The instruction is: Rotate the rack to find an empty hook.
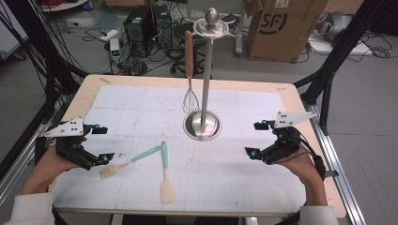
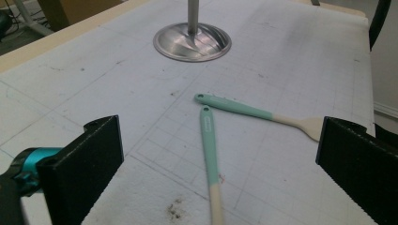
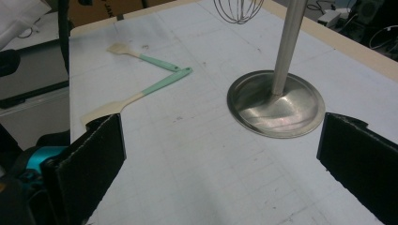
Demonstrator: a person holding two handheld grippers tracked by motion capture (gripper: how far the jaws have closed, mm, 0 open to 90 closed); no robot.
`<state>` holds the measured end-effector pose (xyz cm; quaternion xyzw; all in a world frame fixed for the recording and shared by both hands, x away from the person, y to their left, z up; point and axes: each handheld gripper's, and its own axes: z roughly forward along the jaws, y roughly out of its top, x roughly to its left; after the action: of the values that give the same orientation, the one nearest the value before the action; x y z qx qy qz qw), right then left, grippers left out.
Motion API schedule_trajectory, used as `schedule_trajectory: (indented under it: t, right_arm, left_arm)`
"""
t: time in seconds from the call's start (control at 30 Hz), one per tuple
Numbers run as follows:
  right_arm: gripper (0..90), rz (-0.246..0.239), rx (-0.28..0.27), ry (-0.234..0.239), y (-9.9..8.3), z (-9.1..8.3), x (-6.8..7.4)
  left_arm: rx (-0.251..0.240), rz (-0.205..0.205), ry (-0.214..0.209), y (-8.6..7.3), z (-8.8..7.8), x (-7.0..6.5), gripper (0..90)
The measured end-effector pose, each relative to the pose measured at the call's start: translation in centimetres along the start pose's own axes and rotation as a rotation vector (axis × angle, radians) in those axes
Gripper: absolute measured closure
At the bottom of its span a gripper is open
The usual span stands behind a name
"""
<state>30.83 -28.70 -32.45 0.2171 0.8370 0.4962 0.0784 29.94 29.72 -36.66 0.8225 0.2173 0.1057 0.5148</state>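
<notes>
Mint-handled brush (image 1: 127, 161) just beside left tool (image 1: 100, 143), untouched

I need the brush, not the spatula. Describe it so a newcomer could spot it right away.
Start at the tall steel utensil stand in the middle of the white gridded mat, then look toward the left hand-held gripper. Two mint-handled utensils lie there with their handle ends nearly meeting. The mint-handled pastry brush is the slanted one nearest that gripper, ending in a small tuft of pale bristles, unlike the broad flat blade of the cream silicone spatula.
</notes>
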Motion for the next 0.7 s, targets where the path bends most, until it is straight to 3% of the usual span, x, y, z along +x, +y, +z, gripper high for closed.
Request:
schedule_trajectory:
  t: [0.7]
  right_arm:
    - [0.1,-0.005,-0.005,0.008,0.29,-0.17,0.1]
  left_arm:
    - [-0.011,-0.001,0.001,0.03,-0.22,0.01,1.7]
